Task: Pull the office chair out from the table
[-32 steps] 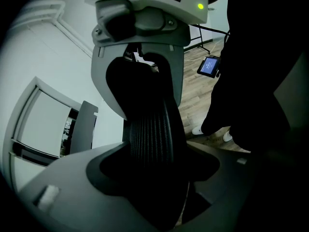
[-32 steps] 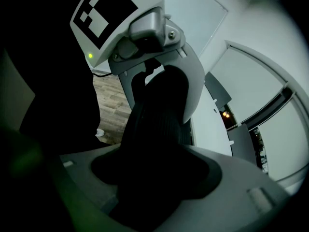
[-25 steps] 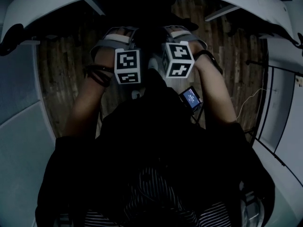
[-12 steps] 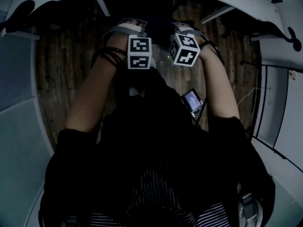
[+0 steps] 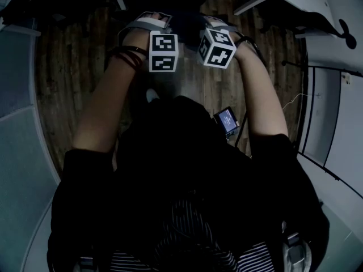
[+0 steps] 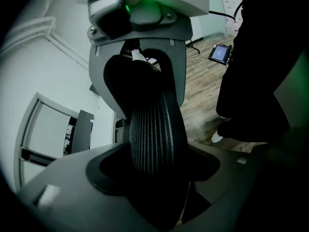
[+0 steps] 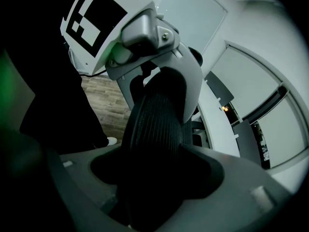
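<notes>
The office chair's black mesh backrest [image 6: 152,129] fills the middle of both gripper views, its top edge running between the jaws. My left gripper [image 6: 154,178] is shut on that edge. My right gripper [image 7: 154,178] grips the same backrest [image 7: 154,124] right beside it. In the head view both marker cubes sit close together at the top, the left gripper [image 5: 163,51] and the right gripper [image 5: 217,47], with the dark chair back [image 5: 184,24] between and beyond them. The white table's edge [image 5: 317,4] curves across the top right corner.
Wooden floor [image 5: 74,84] lies under the arms. A small device with a lit screen [image 5: 227,119] hangs at my waist. Pale curved panels [image 5: 17,152] close in on the left, and a white frame with a thin cable [image 5: 295,103] stands at the right.
Both grippers, still on the backrest, have slid up the picture with my arms stretching. The white table edge has drifted toward the top corners and more floor shows.
</notes>
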Action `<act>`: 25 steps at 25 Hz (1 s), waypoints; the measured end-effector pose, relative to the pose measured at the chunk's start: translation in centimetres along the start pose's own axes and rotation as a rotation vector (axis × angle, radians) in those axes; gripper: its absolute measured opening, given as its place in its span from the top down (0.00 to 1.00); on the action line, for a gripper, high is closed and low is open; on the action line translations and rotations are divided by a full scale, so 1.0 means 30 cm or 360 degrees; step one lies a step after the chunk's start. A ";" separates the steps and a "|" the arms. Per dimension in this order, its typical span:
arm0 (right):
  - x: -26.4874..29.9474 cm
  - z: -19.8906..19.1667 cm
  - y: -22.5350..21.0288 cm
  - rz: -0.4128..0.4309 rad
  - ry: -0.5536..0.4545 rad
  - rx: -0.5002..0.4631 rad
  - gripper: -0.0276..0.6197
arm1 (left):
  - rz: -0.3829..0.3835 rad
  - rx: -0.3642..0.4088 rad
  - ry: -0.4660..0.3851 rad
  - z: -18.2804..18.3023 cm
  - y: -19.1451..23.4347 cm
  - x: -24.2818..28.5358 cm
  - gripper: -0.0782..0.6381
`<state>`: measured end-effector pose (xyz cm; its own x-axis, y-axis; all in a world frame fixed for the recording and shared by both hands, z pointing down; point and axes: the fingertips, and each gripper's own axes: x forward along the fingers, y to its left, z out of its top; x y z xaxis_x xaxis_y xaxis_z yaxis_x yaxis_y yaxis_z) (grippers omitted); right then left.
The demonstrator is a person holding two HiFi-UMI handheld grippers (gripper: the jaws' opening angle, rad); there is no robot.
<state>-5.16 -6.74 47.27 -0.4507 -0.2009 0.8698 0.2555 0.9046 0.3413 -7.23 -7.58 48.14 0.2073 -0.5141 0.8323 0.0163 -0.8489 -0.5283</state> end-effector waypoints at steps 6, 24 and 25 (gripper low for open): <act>-0.064 -0.016 0.162 -0.0014 -0.0025 -0.0049 0.48 | 0.0001 -0.0050 0.0029 0.103 -0.135 -0.064 0.43; -0.254 0.001 0.722 -0.0036 -0.0035 -0.0181 0.48 | 0.0059 -0.0155 0.0094 0.382 -0.618 -0.286 0.43; -0.263 0.009 0.749 -0.0041 -0.0037 -0.0182 0.48 | 0.0067 -0.0144 0.0099 0.391 -0.643 -0.303 0.43</act>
<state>3.90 15.29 47.98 -0.4779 -0.2132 0.8522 0.3390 0.8502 0.4028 2.03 14.90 48.79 0.1450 -0.5537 0.8200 -0.0803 -0.8326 -0.5480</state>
